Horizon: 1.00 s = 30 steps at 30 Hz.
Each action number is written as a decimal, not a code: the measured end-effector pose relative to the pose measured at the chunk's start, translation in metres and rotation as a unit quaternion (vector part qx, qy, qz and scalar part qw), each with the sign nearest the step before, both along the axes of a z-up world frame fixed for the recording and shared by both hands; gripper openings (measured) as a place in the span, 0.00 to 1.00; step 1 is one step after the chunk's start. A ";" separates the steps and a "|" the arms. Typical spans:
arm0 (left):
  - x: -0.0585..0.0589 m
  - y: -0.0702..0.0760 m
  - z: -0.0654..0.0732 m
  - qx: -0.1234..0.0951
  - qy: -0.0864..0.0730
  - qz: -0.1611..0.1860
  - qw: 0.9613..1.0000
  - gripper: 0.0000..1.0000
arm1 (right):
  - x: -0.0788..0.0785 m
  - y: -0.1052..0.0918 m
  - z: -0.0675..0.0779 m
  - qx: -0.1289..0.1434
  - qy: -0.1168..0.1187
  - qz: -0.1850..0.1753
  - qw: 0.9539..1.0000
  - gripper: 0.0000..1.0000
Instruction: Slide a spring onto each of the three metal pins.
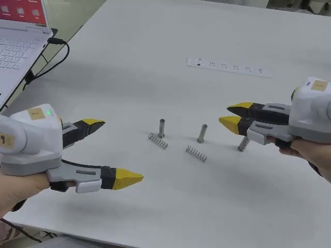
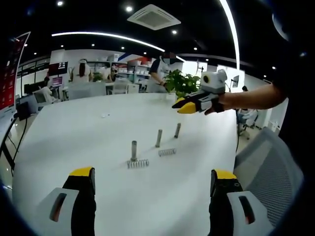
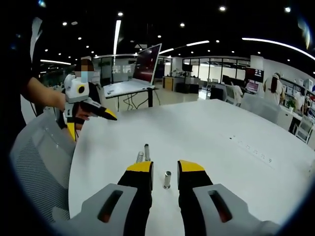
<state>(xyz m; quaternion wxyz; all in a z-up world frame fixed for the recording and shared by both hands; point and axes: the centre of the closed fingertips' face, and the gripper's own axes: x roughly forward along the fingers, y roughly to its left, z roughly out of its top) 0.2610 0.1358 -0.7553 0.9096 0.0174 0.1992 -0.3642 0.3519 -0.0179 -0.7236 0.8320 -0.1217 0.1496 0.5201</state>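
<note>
Two bare metal pins stand upright mid-table, the left pin [image 1: 162, 127] and the middle pin [image 1: 202, 133]. A loose spring [image 1: 158, 140] lies at the left pin's foot, and a second loose spring [image 1: 196, 153] lies in front of the middle pin. A third spring [image 1: 243, 143] stands upright on the right, seemingly around the third pin. My right gripper [image 1: 234, 115] hovers just above and left of it, open by a narrow gap and holding nothing. In the right gripper view the middle pin [image 3: 167, 179] shows between its jaws. My left gripper [image 1: 111, 151] is wide open at the near left, well short of the pins [image 2: 134, 150].
A white power strip [image 1: 229, 67] lies flat beyond the pins. An open laptop [image 1: 20, 31] with a black cable [image 1: 62, 51] sits at the far left corner. The table's near edge runs just below my left gripper. People and desks fill the room behind.
</note>
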 end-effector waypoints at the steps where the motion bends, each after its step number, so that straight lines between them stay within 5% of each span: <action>1: 0.000 0.000 -0.001 0.001 0.000 0.000 1.000 0.95 | -0.002 0.002 -0.002 -0.003 0.001 0.005 1.000 0.18; 17: -0.001 0.002 -0.003 -0.001 0.003 0.002 1.000 0.94 | -0.022 0.018 -0.034 -0.023 0.027 0.024 0.999 0.18; 30: -0.001 0.003 -0.004 -0.001 0.004 0.002 1.000 0.94 | -0.022 0.018 -0.073 -0.040 0.067 0.007 0.997 0.17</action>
